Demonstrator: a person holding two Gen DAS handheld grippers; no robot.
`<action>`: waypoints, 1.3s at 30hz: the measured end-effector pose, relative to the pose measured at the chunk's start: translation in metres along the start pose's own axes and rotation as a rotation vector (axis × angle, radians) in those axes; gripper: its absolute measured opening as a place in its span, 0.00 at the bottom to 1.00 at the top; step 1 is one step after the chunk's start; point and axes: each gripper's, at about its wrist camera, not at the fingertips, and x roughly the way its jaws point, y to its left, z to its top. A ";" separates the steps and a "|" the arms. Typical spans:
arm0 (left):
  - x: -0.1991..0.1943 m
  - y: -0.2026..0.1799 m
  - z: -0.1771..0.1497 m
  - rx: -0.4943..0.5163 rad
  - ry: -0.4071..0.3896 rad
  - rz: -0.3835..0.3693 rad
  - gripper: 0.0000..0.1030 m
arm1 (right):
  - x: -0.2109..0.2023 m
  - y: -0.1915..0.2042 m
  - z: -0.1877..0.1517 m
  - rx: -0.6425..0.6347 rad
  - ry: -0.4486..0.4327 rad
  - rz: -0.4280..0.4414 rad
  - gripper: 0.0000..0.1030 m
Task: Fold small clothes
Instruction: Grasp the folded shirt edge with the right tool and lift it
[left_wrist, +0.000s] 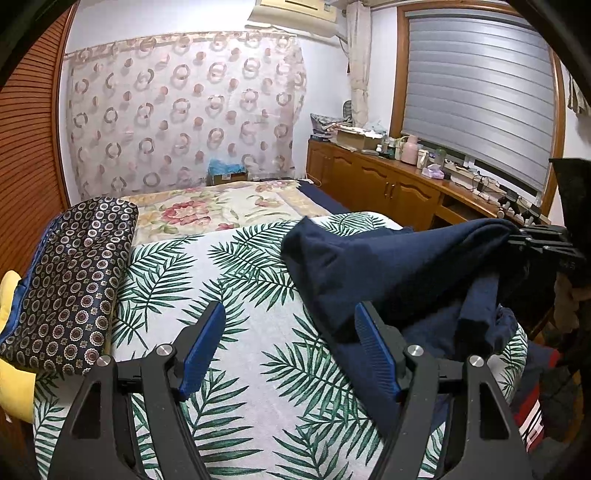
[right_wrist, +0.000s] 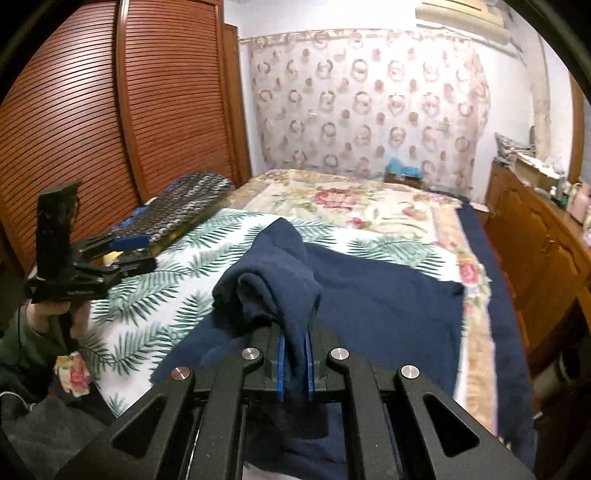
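On a bed (right_wrist: 476, 236) spread with a palm-leaf sheet (left_wrist: 258, 332), a navy garment (right_wrist: 369, 295) is lying across the sheet's right-hand side, reaching toward the floral quilt (right_wrist: 332, 199) that covers the far half of the mattress. The right gripper (right_wrist: 294, 363) is pinching a bunched fold of the navy garment between its blue pads, its jaws drawn together on the cloth, and is holding that fold above the rest of the fabric, which is draping down to the sheet. In the left wrist view the same lifted fold is stretching from the right gripper (left_wrist: 532, 240) at the right edge of the bed down toward the middle of the sheet.

The left gripper (left_wrist: 291, 343) is hanging above the near edge of the bed with its jaws standing well apart and nothing between them; its right finger (left_wrist: 376, 354) is just beside the garment's near hem, though whether it is touching the cloth cannot be told. From the right wrist view the left gripper (right_wrist: 125, 254) is showing at the left edge of the bed, carried by a person's hand (right_wrist: 55, 317) in a dark green sleeve (right_wrist: 18, 343).

A folded dark cloth with a circle print (left_wrist: 74, 280) is resting along the sheet's left edge, beside a louvred wooden wardrobe (right_wrist: 110, 110). A patterned curtain (left_wrist: 184, 110) is hanging on the far wall.
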 end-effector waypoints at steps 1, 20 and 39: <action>-0.001 -0.001 0.000 0.002 -0.002 -0.002 0.71 | -0.003 -0.007 -0.003 0.009 0.007 -0.019 0.08; -0.005 -0.014 0.002 0.018 -0.023 -0.009 0.72 | 0.003 -0.031 -0.041 0.068 0.123 -0.172 0.57; -0.004 -0.006 -0.009 -0.004 -0.004 0.008 0.72 | 0.121 0.020 -0.011 -0.116 0.230 0.045 0.57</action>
